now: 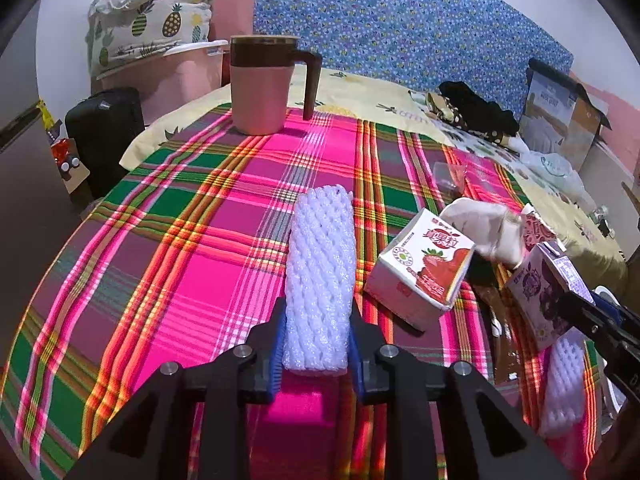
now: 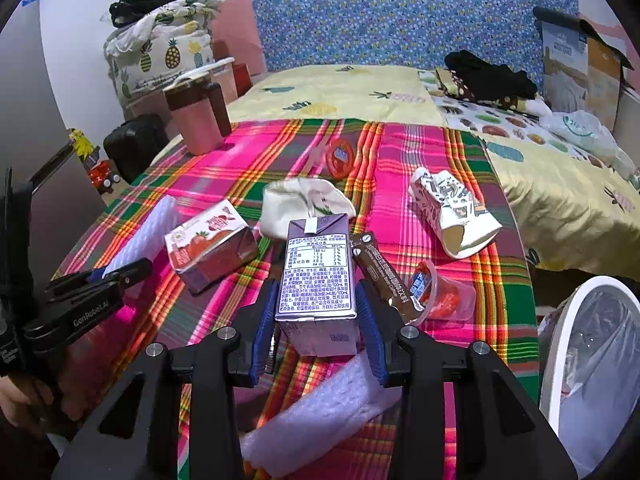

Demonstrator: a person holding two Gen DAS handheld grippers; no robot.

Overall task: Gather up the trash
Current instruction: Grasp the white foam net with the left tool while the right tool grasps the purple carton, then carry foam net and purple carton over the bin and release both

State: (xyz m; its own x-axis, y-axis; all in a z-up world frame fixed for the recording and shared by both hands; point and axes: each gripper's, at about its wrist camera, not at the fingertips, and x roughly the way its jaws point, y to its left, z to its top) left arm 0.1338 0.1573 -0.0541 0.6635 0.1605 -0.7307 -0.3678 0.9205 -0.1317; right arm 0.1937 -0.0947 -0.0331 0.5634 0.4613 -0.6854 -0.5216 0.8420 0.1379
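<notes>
My left gripper (image 1: 318,344) is shut on a white foam net sleeve (image 1: 320,280) and holds it over the plaid cloth. My right gripper (image 2: 318,316) is shut on a purple drink carton (image 2: 318,276), which also shows in the left wrist view (image 1: 538,292). On the cloth lie a strawberry milk carton (image 2: 210,246), a crumpled white paper cup (image 2: 304,204), a brown wrapper (image 2: 384,276), a red jelly cup (image 2: 440,292), a red lid (image 2: 340,158), a printed crushed carton (image 2: 452,212) and a second foam sleeve (image 2: 320,412).
A pink mug (image 1: 262,84) stands at the cloth's far left corner. A white bin with a clear liner (image 2: 592,360) stands at the right, beside the bed. A black suitcase (image 1: 104,132), bedding and a cardboard box (image 1: 560,120) surround the area.
</notes>
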